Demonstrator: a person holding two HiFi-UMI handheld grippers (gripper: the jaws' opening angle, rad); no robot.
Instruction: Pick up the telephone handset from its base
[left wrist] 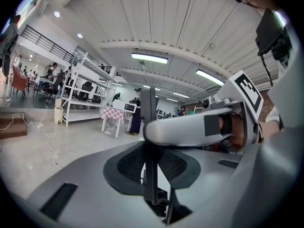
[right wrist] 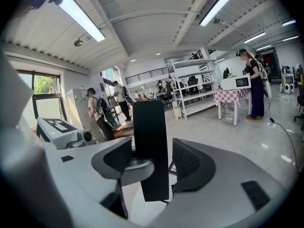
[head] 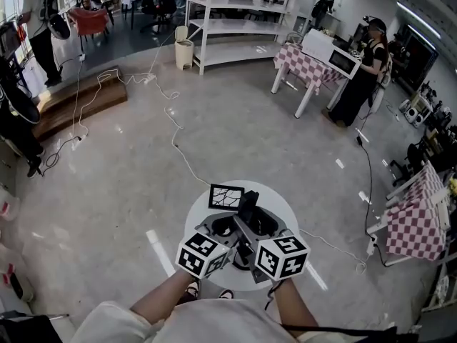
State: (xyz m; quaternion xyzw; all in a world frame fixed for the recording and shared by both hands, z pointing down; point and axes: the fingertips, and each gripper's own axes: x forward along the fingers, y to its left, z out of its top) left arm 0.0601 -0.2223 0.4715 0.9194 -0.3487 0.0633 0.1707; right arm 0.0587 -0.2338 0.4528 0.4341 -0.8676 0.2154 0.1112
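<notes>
The handset, a flat black slab, stands upright over the round white table close in front of the person, between the two tools. The left gripper has its jaws narrowed onto the slab's thin edge, with the ribbed pads against it on both sides. The right gripper comes in from the right with its jaws spread wide. The slab's broad face stands between its pads, and a sliver of gap shows beside the right pad, so it does not clamp. In the left gripper view one grey jaw of the right gripper crosses level in front of the slab. In the head view both marker cubes sit side by side at the near edge of the table, with the handset just beyond them. A dark card with a white crack pattern lies on the far left part of the table. Whether the handset's foot touches a base cannot be told. A cable runs across the grey floor, and far right a person stands by a checked table.
</notes>
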